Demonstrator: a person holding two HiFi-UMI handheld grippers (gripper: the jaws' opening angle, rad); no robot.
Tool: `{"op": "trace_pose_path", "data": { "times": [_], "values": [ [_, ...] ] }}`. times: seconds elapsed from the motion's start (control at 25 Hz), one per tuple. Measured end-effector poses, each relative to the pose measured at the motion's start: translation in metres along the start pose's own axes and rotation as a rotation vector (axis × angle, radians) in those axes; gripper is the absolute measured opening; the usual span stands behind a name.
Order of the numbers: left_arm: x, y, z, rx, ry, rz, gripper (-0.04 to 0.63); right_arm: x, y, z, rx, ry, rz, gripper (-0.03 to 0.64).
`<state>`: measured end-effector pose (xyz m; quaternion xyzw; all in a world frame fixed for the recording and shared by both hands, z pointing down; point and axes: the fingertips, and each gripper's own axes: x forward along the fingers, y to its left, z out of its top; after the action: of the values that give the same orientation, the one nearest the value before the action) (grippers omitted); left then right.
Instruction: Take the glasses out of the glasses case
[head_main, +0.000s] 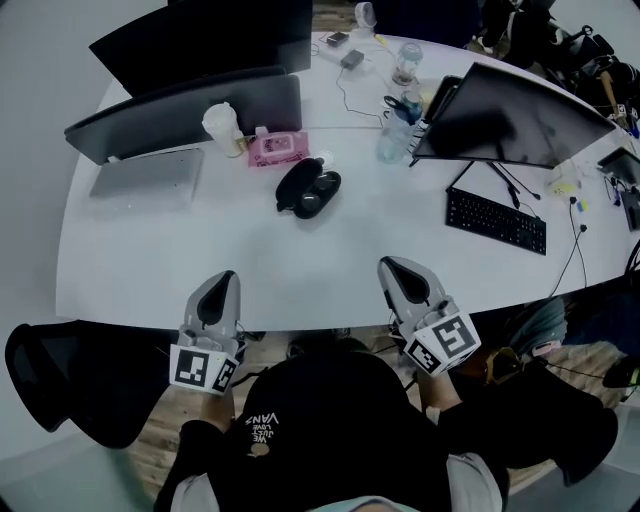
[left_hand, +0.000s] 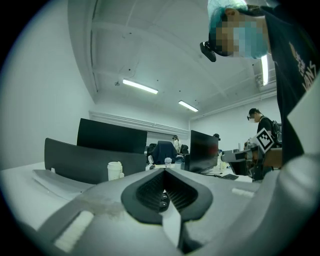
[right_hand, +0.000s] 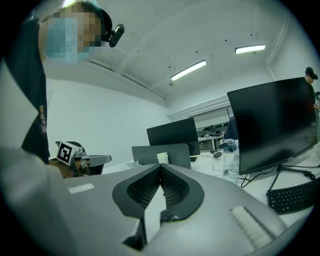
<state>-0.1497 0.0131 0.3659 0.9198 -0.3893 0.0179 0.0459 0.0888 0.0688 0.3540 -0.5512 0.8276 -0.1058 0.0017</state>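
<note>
A black glasses case (head_main: 308, 187) lies open on the white table (head_main: 180, 260), in the middle and toward the far side. Its two dark halves are spread apart, and I cannot make out the glasses inside. My left gripper (head_main: 226, 275) rests at the table's near edge, well short of the case, with its jaws together and empty. My right gripper (head_main: 387, 263) sits at the same edge to the right, also shut on nothing. In the left gripper view (left_hand: 165, 169) and the right gripper view (right_hand: 160, 165) the jaws meet at their tips, and the case is not visible.
Behind the case stand a pink wipes pack (head_main: 277, 148), a white cup (head_main: 222, 125) and a water bottle (head_main: 393, 140). A silver laptop (head_main: 146, 175) lies at the left; a black keyboard (head_main: 496, 220) and monitor (head_main: 520, 115) stand at the right. A black chair (head_main: 60, 375) is near left.
</note>
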Motion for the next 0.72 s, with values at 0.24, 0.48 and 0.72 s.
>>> {"op": "trace_pose_path", "data": {
  "times": [0.24,0.48,0.72],
  "values": [
    [0.015,-0.002,-0.001,-0.011,0.007,0.088,0.001,0.024,-0.027,0.008,-0.042,0.040,0.106,0.002],
    [0.024,-0.002,-0.005,-0.028,0.016,0.168,0.000,0.048,-0.045,0.017,-0.080,0.061,0.198,0.002],
    [0.022,-0.008,-0.008,-0.038,0.019,0.253,0.001,0.063,-0.058,0.025,-0.137,0.077,0.290,0.002]
  ]
}}
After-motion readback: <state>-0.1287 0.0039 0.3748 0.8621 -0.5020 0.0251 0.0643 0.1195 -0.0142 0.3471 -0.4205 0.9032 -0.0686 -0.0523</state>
